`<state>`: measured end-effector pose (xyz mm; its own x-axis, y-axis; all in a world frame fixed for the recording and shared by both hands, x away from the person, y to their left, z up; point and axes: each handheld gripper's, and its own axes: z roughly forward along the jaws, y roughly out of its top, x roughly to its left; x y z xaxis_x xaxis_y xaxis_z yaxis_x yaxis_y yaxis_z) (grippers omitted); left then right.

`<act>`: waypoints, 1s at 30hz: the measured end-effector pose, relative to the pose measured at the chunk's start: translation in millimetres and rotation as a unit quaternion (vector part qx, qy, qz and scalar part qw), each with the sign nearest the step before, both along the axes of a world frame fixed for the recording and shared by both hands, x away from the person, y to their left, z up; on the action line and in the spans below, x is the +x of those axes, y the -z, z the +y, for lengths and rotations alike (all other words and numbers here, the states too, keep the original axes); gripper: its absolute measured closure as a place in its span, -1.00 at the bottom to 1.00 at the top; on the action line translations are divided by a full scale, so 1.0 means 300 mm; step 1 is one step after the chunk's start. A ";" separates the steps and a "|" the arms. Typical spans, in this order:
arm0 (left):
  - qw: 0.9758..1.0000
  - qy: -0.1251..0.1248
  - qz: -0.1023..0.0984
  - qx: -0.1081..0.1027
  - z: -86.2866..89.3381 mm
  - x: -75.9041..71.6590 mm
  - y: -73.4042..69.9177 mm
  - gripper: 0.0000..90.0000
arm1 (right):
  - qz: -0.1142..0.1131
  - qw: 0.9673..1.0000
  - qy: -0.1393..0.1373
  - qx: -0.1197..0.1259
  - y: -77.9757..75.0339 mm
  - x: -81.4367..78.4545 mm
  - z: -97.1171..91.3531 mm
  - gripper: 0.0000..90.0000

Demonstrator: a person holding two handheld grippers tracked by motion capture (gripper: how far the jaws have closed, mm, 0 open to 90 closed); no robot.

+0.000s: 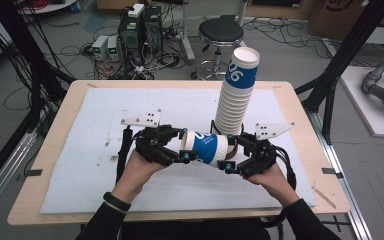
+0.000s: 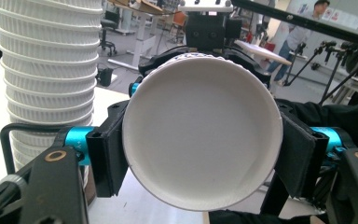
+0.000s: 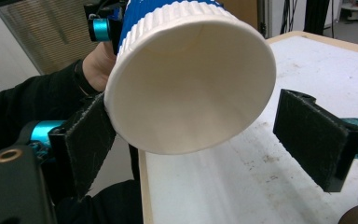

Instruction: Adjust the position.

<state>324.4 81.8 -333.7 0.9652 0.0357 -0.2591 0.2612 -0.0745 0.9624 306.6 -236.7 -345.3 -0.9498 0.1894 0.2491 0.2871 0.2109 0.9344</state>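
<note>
A blue and white paper cup (image 1: 205, 146) lies on its side in the air over the white mat, between my two grippers. My left gripper (image 1: 184, 146) is shut on its base end; in the left gripper view both pads (image 2: 107, 149) press the sides of the cup (image 2: 203, 140), whose recessed bottom faces that camera. My right gripper (image 1: 232, 152) is open around the cup's mouth. In the right gripper view the cup (image 3: 191, 93) rests against the left pad (image 3: 86, 140), while the right pad (image 3: 314, 135) stands clear of it.
A tall stack of upturned cups (image 1: 235, 100) stands on the mat (image 1: 105, 165) just behind the grippers, and at the left of the left gripper view (image 2: 49, 79). A black stool (image 1: 221, 32) and computer gear (image 1: 140, 30) sit on the floor beyond the table.
</note>
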 end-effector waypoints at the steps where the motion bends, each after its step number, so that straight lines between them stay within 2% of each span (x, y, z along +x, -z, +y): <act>1: 1.000 0.000 0.000 0.000 0.000 0.000 0.000 -0.35 | 0.000 1.000 0.000 0.000 0.000 0.000 0.000 -0.70; 8: 1.000 0.003 0.011 -0.028 -0.013 0.002 0.024 -0.35 | 0.008 1.000 -0.001 0.013 0.005 0.000 0.016 -0.70; 17: 1.000 0.000 0.002 -0.020 -0.023 -0.004 0.027 -0.35 | 0.011 1.000 -0.003 0.012 0.003 0.003 0.014 -0.61; 19: 1.000 0.000 -0.002 -0.016 -0.024 -0.006 0.025 -0.35 | 0.003 1.000 -0.007 0.006 0.000 0.003 0.010 -0.58; 23: 1.000 0.001 -0.006 0.002 -0.028 -0.009 0.022 -0.35 | -0.002 1.000 -0.011 -0.004 -0.002 0.005 0.006 -0.56; 24: 1.000 0.003 -0.006 0.011 -0.030 -0.009 0.021 -0.35 | -0.007 1.000 -0.015 -0.013 -0.003 0.005 0.004 -0.55; 27: 0.999 0.006 -0.008 0.037 -0.031 -0.010 0.011 -0.37 | -0.009 1.000 -0.017 -0.018 -0.004 0.008 0.003 -0.53; 28: 0.999 0.009 -0.007 0.051 -0.033 -0.010 0.005 -0.45 | -0.007 0.999 -0.018 -0.030 -0.006 0.010 0.002 -0.53; 30: 0.997 0.010 -0.011 0.073 -0.036 -0.013 -0.004 -0.48 | -0.007 0.999 -0.019 -0.034 -0.005 0.011 0.002 -0.53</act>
<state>320.4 71.1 -332.6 0.9716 0.0522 -0.2306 0.2365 -0.2192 0.9466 309.8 -236.1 -343.6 -0.9601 0.1681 0.2234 0.2641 0.2839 0.9218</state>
